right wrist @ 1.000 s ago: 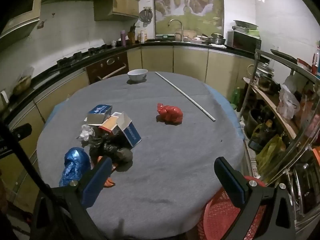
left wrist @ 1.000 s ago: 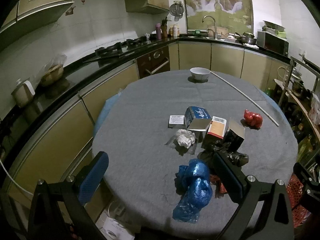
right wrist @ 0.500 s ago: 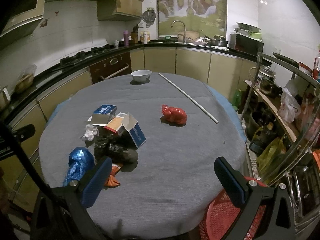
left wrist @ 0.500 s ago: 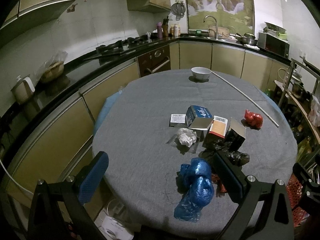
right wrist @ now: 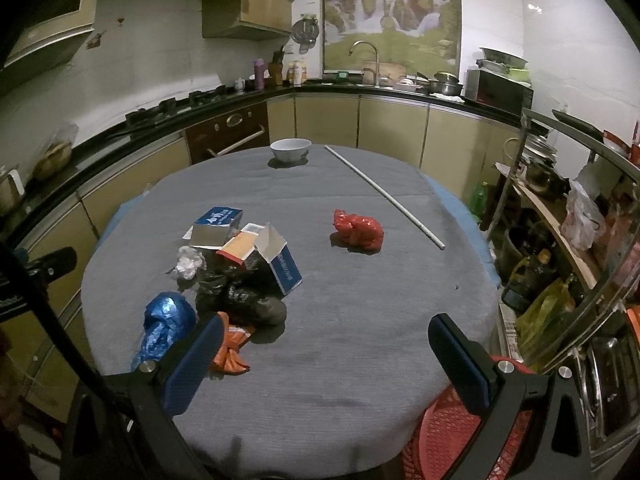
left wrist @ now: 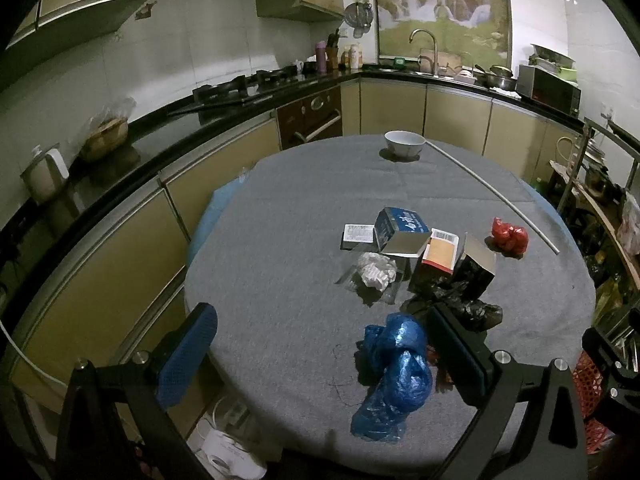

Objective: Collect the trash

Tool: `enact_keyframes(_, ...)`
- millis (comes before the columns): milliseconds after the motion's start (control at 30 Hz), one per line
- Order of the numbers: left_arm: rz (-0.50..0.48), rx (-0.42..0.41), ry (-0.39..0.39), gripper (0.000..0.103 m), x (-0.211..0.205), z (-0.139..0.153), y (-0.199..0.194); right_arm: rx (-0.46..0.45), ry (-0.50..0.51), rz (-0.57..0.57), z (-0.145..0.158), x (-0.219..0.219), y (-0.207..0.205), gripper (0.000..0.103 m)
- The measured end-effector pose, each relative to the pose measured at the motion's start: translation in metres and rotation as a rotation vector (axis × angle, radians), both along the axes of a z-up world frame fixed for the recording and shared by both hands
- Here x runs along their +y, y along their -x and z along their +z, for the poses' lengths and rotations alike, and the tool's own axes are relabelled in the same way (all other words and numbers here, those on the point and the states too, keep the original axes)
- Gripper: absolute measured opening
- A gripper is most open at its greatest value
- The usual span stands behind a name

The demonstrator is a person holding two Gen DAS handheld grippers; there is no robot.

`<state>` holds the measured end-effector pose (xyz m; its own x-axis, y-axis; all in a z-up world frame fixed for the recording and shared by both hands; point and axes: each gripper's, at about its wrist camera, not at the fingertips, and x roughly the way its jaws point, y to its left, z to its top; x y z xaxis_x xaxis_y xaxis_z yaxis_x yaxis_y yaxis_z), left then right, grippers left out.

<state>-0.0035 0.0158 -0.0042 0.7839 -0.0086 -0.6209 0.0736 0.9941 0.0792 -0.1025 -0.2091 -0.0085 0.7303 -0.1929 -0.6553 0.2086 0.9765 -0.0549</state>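
Note:
Trash lies on a round grey table: a blue plastic bag, a black bag, a white crumpled wrapper, a blue carton, an orange box, an open box, an orange wrapper and a red bag. My left gripper hangs open over the near edge, the blue bag just inside its right finger. My right gripper is open and holds nothing.
A white bowl and a long white rod lie at the far side. A red basket stands on the floor at the near right. Cabinets and a cluttered rack surround the table.
Both views have crept slightly nearer to the table and shifted a little. Nothing on the table has moved and both grippers stay open.

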Motion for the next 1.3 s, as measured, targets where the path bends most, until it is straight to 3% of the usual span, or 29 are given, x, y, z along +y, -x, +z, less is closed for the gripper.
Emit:
enact_keyframes(367, 0.001, 0.054, 0.010, 0.103, 0.005, -0.010, -0.011, 0.025, 0.002, 0.028, -0.008, 0.008, -0.009, 0.103)
enact_keyframes(500, -0.013, 0.130, 0.029, 0.103, 0.014, -0.030, -0.021, 0.060, -0.030, 0.053, -0.022, 0.008, -0.017, 0.103)
enact_keyframes(567, -0.010, 0.170, 0.010, 0.103, 0.020, -0.044, -0.026, 0.086, -0.069, 0.077, -0.033, 0.008, -0.022, 0.103)
enact_keyframes(667, -0.029, 0.261, 0.055, 0.103, 0.025, -0.066, -0.030, 0.125, -0.168, 0.114, -0.053, 0.006, -0.034, 0.103)
enact_keyframes(767, -0.052, 0.310, 0.083, 0.103, 0.026, -0.079, -0.029, 0.160, -0.282, 0.170, -0.072, 0.008, -0.051, 0.096)
enact_keyframes(933, -0.067, 0.339, 0.080, 0.103, 0.029, -0.084, -0.031, 0.240, -0.378, 0.219, -0.103, 0.018, -0.086, 0.071)
enact_keyframes(1133, -0.093, 0.366, 0.100, 0.102, 0.036, -0.082, -0.035, 0.353, -0.417, 0.263, -0.133, 0.037, -0.115, 0.056)
enact_keyframes(1200, -0.116, 0.386, 0.130, 0.093, 0.037, -0.083, -0.037, 0.393, -0.415, 0.255, -0.145, 0.041, -0.122, 0.051)
enact_keyframes(1300, -0.151, 0.421, 0.186, 0.078, 0.034, -0.087, -0.040, 0.374, -0.433, 0.256, -0.147, 0.039, -0.124, 0.039)
